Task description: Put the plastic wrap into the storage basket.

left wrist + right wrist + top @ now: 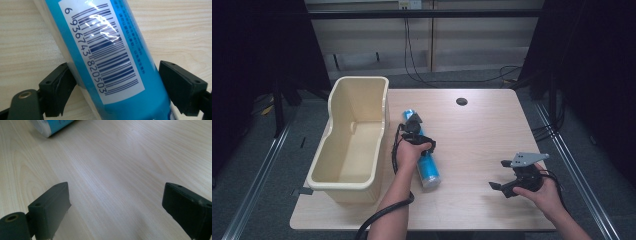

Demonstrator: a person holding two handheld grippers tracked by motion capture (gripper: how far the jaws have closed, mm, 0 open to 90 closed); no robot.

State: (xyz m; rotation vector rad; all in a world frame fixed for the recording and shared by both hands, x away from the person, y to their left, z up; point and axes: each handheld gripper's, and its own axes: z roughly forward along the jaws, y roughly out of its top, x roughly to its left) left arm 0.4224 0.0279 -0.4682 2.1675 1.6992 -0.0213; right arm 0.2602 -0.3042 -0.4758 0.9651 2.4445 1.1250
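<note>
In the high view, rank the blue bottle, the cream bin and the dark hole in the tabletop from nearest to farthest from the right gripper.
From the right gripper, near the table's front right:
1. Blue bottle, lying to its left at mid-table, the left gripper over it.
2. Dark hole, toward the table's far edge.
3. Cream bin, on the table's left side, beyond the bottle.

Light wood-grain table point(482, 145) with a dark round hole point(461, 101) near its far edge. Lying directly on it: a blue cylindrical bottle point(426, 162) on its side near the middle, barcode label up. Standing just beside the bottle at the left edge, a cream plastic bin point(354, 135), overhanging the table slightly.
</note>
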